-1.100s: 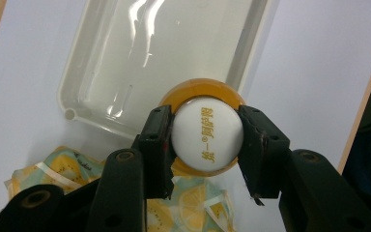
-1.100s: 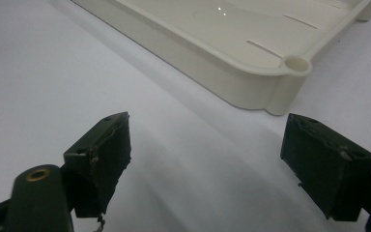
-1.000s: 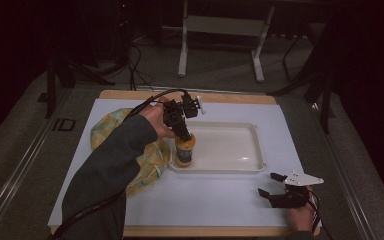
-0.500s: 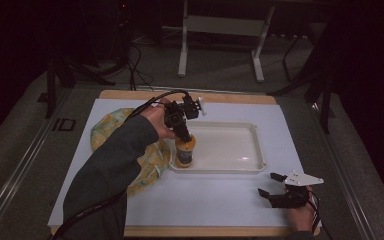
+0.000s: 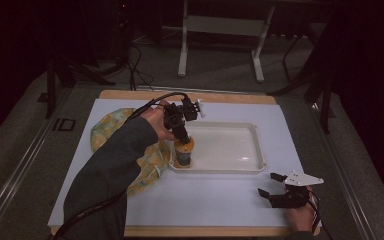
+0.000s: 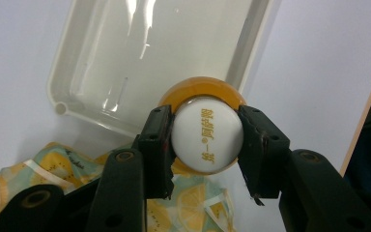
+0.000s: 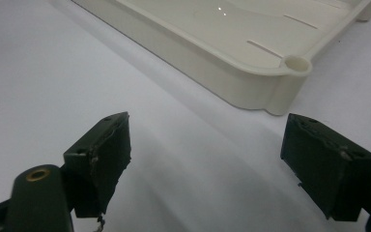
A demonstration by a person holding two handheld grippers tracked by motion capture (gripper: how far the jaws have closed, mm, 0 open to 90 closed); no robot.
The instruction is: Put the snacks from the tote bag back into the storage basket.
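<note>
On a white-covered table, the left gripper (image 5: pixel 182 136) clamps a white-capped orange bottle (image 6: pixel 206 133) at the cream tray's (image 5: pixel 250 165) corner, seemingly placing it, release pending, while the right gripper (image 7: pixel 207 164) rests open nearby.

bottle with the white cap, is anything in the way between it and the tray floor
Nothing visible blocks it. The left gripper is clamped on the bottle by its white cap, at the tray's near-left corner. The tray holds nothing else, and the patterned cloth lies outside its left rim.
</note>
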